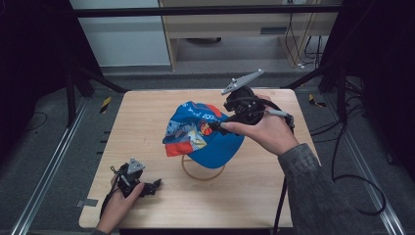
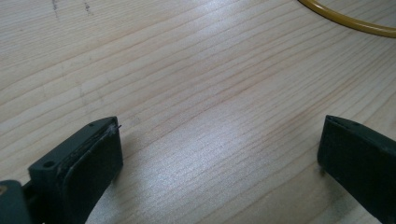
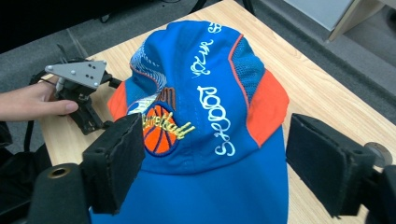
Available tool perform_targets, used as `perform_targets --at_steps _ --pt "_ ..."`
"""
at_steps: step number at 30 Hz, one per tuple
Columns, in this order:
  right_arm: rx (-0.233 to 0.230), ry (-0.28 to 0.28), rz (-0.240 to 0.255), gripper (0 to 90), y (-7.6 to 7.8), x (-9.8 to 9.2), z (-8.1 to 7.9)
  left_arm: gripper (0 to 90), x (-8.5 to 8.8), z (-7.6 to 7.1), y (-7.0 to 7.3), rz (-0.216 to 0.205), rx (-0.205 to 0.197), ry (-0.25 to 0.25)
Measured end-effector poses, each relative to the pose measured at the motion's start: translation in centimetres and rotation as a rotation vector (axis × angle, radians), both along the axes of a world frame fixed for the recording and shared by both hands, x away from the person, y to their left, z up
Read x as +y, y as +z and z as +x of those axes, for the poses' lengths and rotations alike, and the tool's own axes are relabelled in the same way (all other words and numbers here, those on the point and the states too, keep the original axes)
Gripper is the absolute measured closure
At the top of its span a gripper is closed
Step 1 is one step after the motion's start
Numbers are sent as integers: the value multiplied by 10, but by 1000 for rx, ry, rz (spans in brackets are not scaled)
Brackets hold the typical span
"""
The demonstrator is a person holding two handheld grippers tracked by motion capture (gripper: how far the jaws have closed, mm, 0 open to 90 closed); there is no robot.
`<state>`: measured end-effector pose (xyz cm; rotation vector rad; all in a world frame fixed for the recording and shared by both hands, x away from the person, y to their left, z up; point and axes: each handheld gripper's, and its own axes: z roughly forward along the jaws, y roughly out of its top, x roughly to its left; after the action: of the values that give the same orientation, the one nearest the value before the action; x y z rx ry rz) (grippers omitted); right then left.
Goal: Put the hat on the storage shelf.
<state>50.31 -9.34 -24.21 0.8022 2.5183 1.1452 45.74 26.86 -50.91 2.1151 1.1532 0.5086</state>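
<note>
Grey sleeve [image 1: 313, 181], black tools with grey three-cornered plates [image 1: 241, 81], trailing cables

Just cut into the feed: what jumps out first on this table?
The bright blue cap with orange panels and a basketball patch, perched over a yellow ring mid-table. The right gripper hovers at it, jaws open on either side of the crown, not closed on it. The left gripper rests open at the table's near left corner, over bare wood.
</note>
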Motion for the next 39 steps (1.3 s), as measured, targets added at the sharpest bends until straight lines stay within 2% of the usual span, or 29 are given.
perform_targets --at_steps 7,10,15,21,26,29,30,32,37,38,39 --pt "-19 -9 16 107 -1 -9 -4 0 0 0 0 0 -1 0" --pt "-43 -12 30 71 -2 -16 -8 0 0 0 0 0 -1 0" --pt "-66 -25 37 60 -4 -28 -14 0 0 0 0 0 -1 0" --pt "-106 -78 61 84 -9 -58 -28 0 0 0 0 1 1 -1" --pt "-126 -129 85 116 -20 -86 -46 0 0 0 0 1 2 -1" --pt "-141 -162 98 119 -31 -105 -59 0 0 0 0 1 2 -1" --pt "-139 -175 100 119 -39 -114 -63 0 0 0 0 1 2 -1" --pt "-138 -186 103 120 -45 -118 -64 0 0 0 0 1 2 -1" --pt "-102 -219 99 119 -81 -129 -62 0 0 0 0 1 1 -1" --pt "-92 -229 82 120 -95 -129 -60 0 0 0 0 1 1 -1" --pt "-92 -229 82 120 -95 -129 -60 0 0 0 0 1 1 -1"
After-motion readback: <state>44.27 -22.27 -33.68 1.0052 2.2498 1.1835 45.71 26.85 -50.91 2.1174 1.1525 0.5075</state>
